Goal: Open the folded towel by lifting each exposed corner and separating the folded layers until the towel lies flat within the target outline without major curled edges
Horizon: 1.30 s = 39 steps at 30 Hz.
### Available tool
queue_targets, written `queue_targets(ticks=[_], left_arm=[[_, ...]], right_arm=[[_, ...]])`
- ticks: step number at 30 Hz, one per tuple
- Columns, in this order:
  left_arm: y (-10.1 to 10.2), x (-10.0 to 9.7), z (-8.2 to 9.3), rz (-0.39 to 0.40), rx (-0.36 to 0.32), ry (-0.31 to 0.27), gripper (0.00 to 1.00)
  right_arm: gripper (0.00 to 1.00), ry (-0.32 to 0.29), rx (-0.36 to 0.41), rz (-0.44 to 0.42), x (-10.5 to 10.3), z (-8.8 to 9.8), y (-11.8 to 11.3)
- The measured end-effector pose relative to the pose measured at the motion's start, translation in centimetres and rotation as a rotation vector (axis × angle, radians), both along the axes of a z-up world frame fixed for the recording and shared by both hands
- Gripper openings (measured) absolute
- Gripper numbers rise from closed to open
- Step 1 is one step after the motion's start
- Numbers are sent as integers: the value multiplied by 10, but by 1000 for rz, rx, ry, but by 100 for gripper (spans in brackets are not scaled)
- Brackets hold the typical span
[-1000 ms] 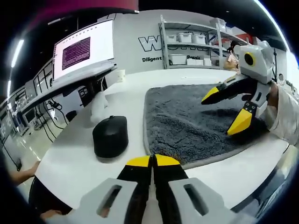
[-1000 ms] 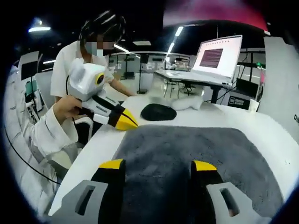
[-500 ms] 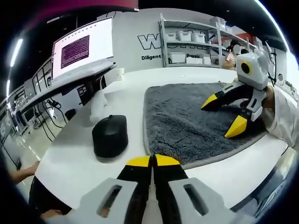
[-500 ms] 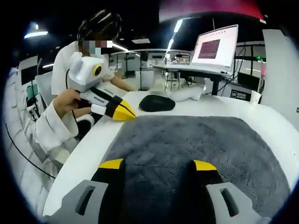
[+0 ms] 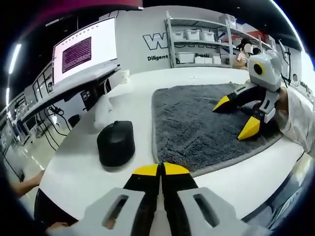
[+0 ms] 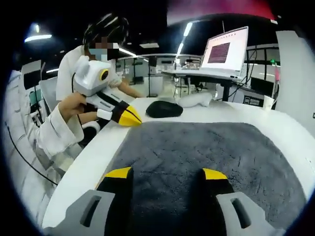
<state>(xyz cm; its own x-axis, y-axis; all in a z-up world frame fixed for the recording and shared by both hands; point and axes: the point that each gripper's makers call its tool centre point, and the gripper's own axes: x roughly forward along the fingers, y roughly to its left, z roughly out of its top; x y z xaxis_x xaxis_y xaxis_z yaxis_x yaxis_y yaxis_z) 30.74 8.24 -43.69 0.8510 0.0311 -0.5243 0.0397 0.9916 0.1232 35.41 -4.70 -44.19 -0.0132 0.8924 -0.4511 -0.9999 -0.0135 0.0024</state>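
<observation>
We are easing our wide-open, empty right gripper [image 6: 166, 173] lower over the grey shaggy towel [image 6: 206, 152] lying spread on the white table [image 5: 78, 169], nearing a grasp, while our closed, empty left gripper [image 5: 161, 169] is waiting at its edge.

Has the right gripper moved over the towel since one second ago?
Yes. In the left gripper view, the right gripper has come down closer to the gray towel, its jaws open just above the cloth.

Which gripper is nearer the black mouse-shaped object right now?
Left. The left gripper, jaws together, sits over the white table beside the black object, just off the towel edge. The right gripper, jaws apart, is over the towel, farther away.
</observation>
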Motion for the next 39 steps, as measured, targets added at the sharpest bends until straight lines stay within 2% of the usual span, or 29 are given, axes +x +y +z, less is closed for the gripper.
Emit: queue_targets(ticks=[8,9,11,13,16,17,19,23,25,27,29,31,33,34,37,39], left_arm=[[-1,1,2,-27,40,-5,5],[-5,3,9,-96,69,-28,7],[-13,7,25,-121,-23,-105,14],[-26,11,41,-210,-89,-164,22],[-50,16,57,-386,-118,-212,24],[-58,19,57,-435,-140,-209,24],[-64,26,59,-469,-163,-221,29],[-75,44,45,-536,-163,-204,45],[-76,51,36,-541,-152,-189,45],[-74,55,27,-545,-135,-163,39],[-73,57,21,-553,-127,-143,36],[-75,58,17,-569,-139,-119,41],[-86,53,15,-655,-132,-108,54],[-87,54,15,-655,-139,-108,57],[-85,60,13,-656,-123,-100,50],[-86,61,11,-669,-135,-87,58]], right_arm=[[51,-4,-3,-3,-1,0,1],[51,-3,-2,-4,-1,0,1],[51,-3,-2,-4,-1,0,2],[51,-3,0,-2,-1,0,2],[51,-2,3,0,0,0,2],[52,-3,2,-1,0,0,2],[52,-4,0,-1,0,0,2],[52,-4,0,-1,0,0,2],[52,-6,-1,-1,0,0,2],[52,-6,-3,-2,2,0,3],[52,-7,-3,-1,2,0,3],[52,-7,-3,0,2,1,3],[52,-7,-2,0,4,1,4],[52,-7,-2,-1,4,1,4],[52,-8,-5,-2,4,1,4],[52,-8,-5,-2,4,1,4]])
